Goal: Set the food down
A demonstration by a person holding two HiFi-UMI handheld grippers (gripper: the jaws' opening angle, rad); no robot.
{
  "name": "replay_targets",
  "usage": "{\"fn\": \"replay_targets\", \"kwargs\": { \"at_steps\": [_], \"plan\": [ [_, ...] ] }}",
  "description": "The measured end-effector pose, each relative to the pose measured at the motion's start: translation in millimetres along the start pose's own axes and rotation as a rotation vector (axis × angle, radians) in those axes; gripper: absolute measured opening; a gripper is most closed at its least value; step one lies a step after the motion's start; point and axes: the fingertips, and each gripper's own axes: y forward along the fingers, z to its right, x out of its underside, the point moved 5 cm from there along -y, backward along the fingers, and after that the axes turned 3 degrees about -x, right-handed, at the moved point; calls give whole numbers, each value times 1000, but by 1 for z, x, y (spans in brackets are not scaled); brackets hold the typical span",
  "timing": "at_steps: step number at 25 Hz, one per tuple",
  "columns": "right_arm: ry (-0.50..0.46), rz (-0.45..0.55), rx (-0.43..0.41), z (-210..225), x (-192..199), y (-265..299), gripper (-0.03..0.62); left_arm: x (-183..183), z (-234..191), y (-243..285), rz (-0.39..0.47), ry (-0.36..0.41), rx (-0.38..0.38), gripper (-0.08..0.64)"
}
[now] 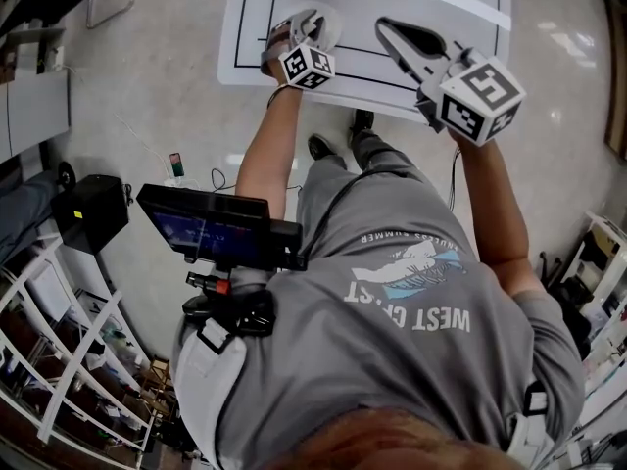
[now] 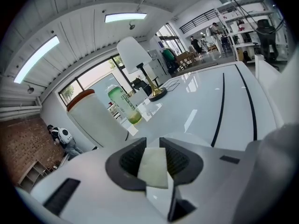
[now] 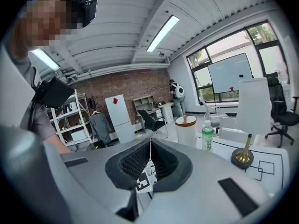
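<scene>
Food piece, a pale, flat slab, sits pinched between the dark ribbed pads of the left gripper, which a person in a grey T-shirt holds out over the near left part of a white tabletop marked with black lines. Whether the slab touches the surface cannot be told from any view.

The right gripper is pressed together with nothing between its jaws; only a thin seam shows where the tips meet. In the head view it is held over the near edge of the tabletop, well apart from the left gripper.

Beyond the left gripper, further along the tabletop, stand a white cylindrical container with a brown lid, a green bottle just beside it, and a lamp with a white shade on a brass base. The right gripper view shows the same three from the other side, the bottle between the container and the lamp. A line drawing of squares is printed on the tabletop near the lamp's base.

A second person stands in the background by a brick wall.
</scene>
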Motion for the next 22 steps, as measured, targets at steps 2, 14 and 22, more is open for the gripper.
{"fn": "replay_targets", "kwargs": {
  "at_steps": [2, 14, 22],
  "plan": [
    [-3, 0, -2, 0, -1, 0, 6, -3, -1, 1, 3, 17, -6, 92],
    [-4, -16, -6, -3, 0, 0, 6, -2, 17, 10, -14, 139, 66, 91],
    [-8, -13, -9, -4, -2, 5, 6, 12, 24, 11, -44, 38, 192, 94]
  ]
}}
